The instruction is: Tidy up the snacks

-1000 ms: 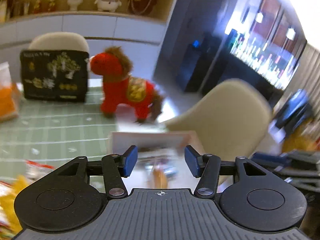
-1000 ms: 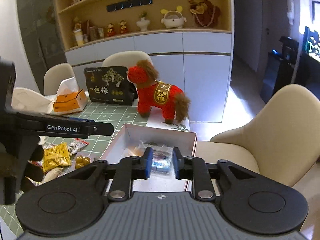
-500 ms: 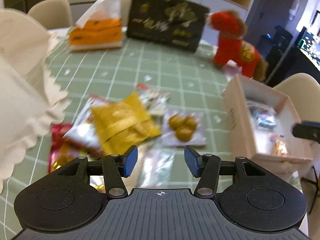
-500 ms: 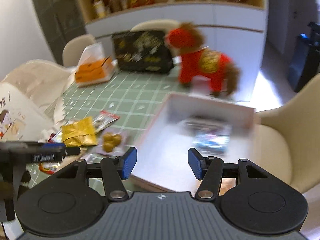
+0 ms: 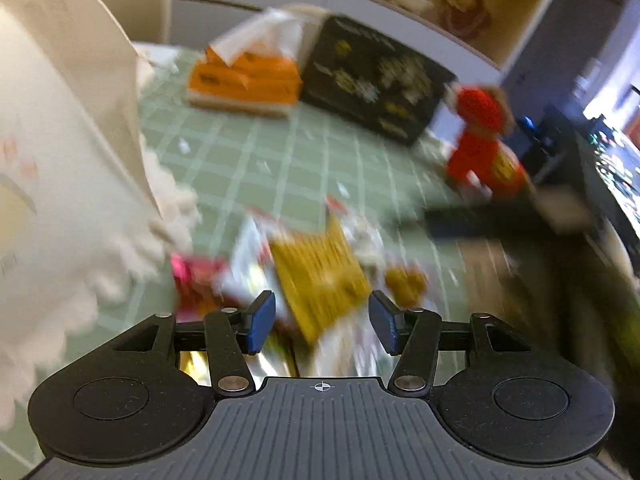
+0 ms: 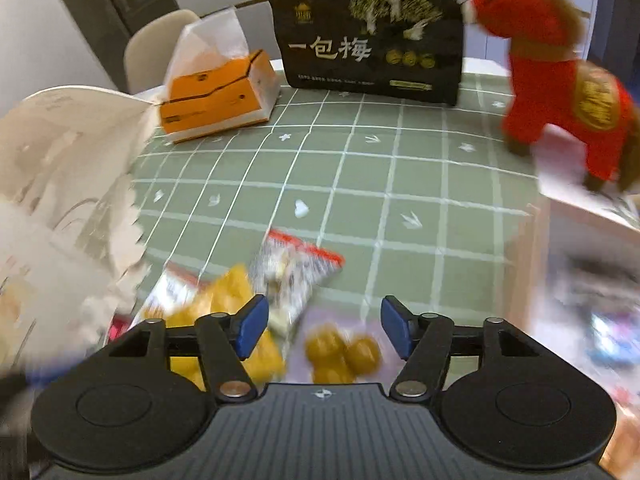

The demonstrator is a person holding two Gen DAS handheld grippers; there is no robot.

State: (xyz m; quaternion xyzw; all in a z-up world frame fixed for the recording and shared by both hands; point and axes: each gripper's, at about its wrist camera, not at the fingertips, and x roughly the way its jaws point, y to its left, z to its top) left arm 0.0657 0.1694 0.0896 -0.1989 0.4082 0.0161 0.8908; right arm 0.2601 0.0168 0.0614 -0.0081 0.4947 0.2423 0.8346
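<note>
Right wrist: tool (image 6: 320, 330) opening, empty, now over snack packets (image 6: 296, 280), no longer over box (image 6: 580, 264).

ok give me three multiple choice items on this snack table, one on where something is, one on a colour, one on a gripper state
1. Where does the tissue box stand relative to the black snack bag?
A. to its left
B. to its right
C. on top of it

2. What colour is the plush horse?
A. blue
B. red
C. white

3. How does the right gripper stand?
A. clamped on the tissue box
B. jaws apart, gripping nothing
C. clamped on the plush horse

Answers
1. A: in the right wrist view the orange box sits left of the bag at the far side of the green table mat.
2. B: its body is red with a brown mane.
3. B: the blue pads stand apart, jaws opening, above the packet of yellow-brown balls, with nothing pressed between them.
</note>
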